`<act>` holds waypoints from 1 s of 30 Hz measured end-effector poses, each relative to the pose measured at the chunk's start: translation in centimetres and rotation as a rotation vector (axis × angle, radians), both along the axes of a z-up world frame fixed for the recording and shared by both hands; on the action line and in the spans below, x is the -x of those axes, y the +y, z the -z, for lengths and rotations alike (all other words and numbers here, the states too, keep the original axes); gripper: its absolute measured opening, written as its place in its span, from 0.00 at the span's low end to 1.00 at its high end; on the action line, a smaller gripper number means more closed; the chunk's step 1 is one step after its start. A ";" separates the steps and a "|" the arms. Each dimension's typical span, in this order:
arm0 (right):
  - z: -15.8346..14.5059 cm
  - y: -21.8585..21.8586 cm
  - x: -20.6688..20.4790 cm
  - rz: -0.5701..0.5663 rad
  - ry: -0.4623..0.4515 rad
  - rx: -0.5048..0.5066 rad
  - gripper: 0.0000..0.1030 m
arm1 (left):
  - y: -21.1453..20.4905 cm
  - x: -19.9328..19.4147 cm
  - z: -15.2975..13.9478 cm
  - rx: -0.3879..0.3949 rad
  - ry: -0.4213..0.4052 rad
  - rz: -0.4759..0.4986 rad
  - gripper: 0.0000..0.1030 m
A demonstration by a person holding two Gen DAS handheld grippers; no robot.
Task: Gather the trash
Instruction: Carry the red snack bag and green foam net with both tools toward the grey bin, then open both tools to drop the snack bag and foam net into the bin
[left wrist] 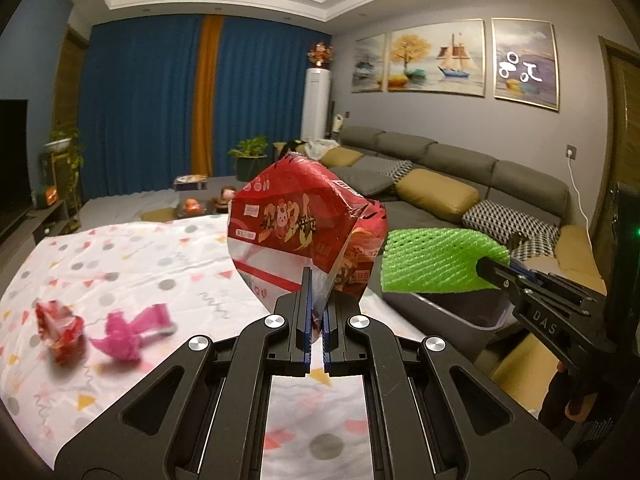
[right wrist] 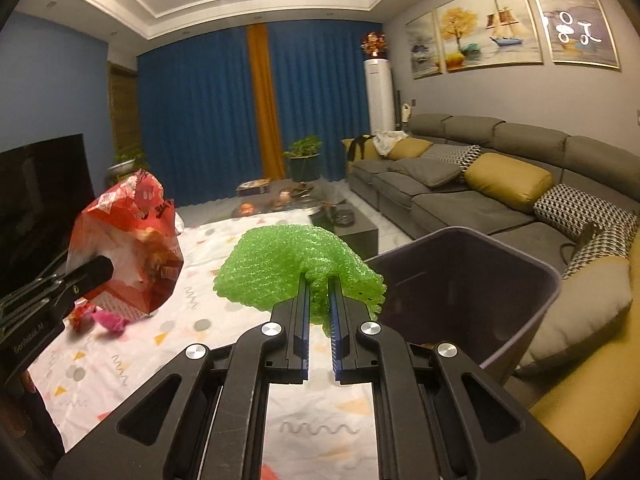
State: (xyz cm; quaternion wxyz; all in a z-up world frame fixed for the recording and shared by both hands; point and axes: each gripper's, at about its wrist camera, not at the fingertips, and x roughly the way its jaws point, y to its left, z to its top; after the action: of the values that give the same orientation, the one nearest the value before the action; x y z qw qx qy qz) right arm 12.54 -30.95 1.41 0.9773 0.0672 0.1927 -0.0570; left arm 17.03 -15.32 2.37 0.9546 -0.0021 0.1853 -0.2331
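Grippers: two, one per hand; both raised above the tablecloth (left wrist: 132,256), each with trash in it.
Left gripper (left wrist: 317,322): fingers pressed close on the lower edge of a red snack bag (left wrist: 296,220); the bag stands up above the fingertips, crumpled, part clear plastic.
Right gripper (right wrist: 321,314): fingers pinching a green foam net (right wrist: 288,268); the net bulges out over both fingertips, more to its left.
Trash in hand: two pieces, one red snack bag, one green foam net.
Trash left on the cloth: two pieces, a small red wrapper (left wrist: 60,330) and a pink wrapper (left wrist: 128,330), just beside each other, low and left of the left gripper. Both are blurred.
Same pair from the right wrist: seen low and far left, under the held bag; pink one clear, red one partly hidden.
Containers: one, a dark purple-grey bin (right wrist: 532,280).
Bin position: just right of and ahead of the right gripper, mouth tilted toward the camera, at the table's sofa-side edge.
Bin contents: inner walls look bare; the bottom is dark and partly hidden, cannot tell.
Net versus bin: the net's right edge overlaps the bin's near rim in the right wrist view; whether it touches, cannot tell.
Bag versus net: side by side in the air, bag to the left, close, touching not confirmed.
Backdrop: grey sofa (right wrist: 460,200) beyond the bin, to the right.
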 end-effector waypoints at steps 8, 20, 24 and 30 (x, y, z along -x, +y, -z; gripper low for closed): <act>0.5 -3.2 0.3 0.078 -0.001 -0.011 0.09 | -4.3 -0.8 0.3 -0.019 0.000 0.072 0.03; 1.4 -7.8 0.3 0.248 0.004 -0.026 0.09 | -10.7 -2.6 0.7 -0.010 0.016 0.204 0.03; 1.9 -8.8 0.2 0.283 0.020 -0.015 0.09 | -13.1 -3.3 1.3 -0.004 0.031 0.258 0.03; 2.5 -9.8 -0.5 0.310 0.048 0.001 0.10 | -16.0 -4.8 2.5 -0.012 0.065 0.296 0.03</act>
State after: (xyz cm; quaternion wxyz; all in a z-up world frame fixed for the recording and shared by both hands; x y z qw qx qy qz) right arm 13.07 -40.72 -1.13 0.9520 0.0945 0.2031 -0.2088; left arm 21.83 -31.33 -0.15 0.9033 0.0232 0.2159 -0.3700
